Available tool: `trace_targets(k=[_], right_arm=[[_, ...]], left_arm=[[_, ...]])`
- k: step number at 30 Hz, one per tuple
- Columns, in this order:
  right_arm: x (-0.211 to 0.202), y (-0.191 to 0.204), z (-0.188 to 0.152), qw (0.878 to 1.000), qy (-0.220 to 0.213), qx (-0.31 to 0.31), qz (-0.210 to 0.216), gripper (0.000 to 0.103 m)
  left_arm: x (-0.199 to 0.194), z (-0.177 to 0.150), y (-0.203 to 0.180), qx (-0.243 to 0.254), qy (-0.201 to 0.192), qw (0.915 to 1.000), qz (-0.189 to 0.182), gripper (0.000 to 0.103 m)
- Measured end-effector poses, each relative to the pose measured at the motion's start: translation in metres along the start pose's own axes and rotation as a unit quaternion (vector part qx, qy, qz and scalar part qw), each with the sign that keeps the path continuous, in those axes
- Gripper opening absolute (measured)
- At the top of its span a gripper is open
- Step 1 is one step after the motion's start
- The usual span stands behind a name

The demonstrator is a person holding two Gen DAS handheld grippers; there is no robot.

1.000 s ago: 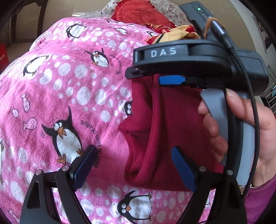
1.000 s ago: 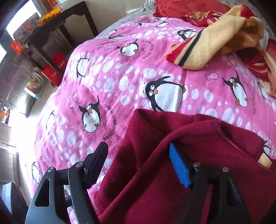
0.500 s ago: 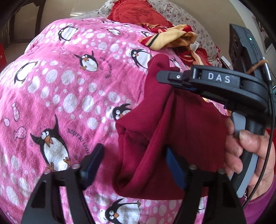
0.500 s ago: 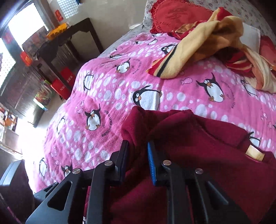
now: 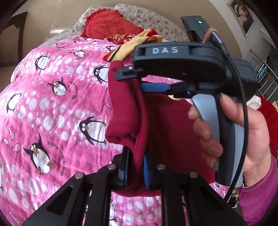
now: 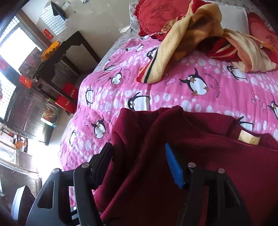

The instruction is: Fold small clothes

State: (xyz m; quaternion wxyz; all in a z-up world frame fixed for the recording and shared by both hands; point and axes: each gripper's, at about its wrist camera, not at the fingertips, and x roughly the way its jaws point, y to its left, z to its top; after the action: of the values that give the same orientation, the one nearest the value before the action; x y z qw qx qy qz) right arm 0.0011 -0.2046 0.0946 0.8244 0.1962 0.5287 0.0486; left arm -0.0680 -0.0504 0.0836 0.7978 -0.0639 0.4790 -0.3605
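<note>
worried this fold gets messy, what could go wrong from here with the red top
The left gripper pinches only a narrow bunched ridge of the maroon garment, so the cloth could slip out or fold crooked. The right gripper stands open around the fabric, so that side hangs unsupported and may sag onto the penguin blanket.

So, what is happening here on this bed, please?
A person is folding a dark red garment on a bed with a pink penguin blanket. The left hand-held gripper is shut on a fold of the garment. The right hand-held gripper is open, its fingers on either side of a raised fold, not clamping it. A yellow and red cloth lies crumpled near the red cushion.
</note>
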Motion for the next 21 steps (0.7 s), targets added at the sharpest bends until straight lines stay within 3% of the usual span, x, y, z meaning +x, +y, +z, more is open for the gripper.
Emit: trace_targets(k=[7,15,18,20,21], right_arm=[[0.039,0.025,0.005,0.996,0.056,-0.053,-0.037,0.049],[0.056,0.025,-0.002,0.993,0.077,-0.071,-0.052,0.049],[0.048,0.023,-0.006,0.994,0.056,-0.080,-0.057,0.033],[0.041,0.023,-0.009,0.994,0.042,-0.085,-0.056,0.015],[0.036,0.023,-0.011,0.994,0.034,-0.087,-0.058,0.014]], left_arm=[[0.003,-0.001,0.001,0.003,0.003,0.9999,0.010,0.014],[0.006,-0.003,-0.009,0.014,0.006,0.9995,0.029,0.014],[0.007,-0.002,-0.011,0.016,0.005,0.9992,0.037,0.014],[0.006,-0.002,-0.013,0.018,0.005,0.9991,0.038,0.014],[0.006,-0.002,-0.013,0.018,0.006,0.9991,0.037,0.014]])
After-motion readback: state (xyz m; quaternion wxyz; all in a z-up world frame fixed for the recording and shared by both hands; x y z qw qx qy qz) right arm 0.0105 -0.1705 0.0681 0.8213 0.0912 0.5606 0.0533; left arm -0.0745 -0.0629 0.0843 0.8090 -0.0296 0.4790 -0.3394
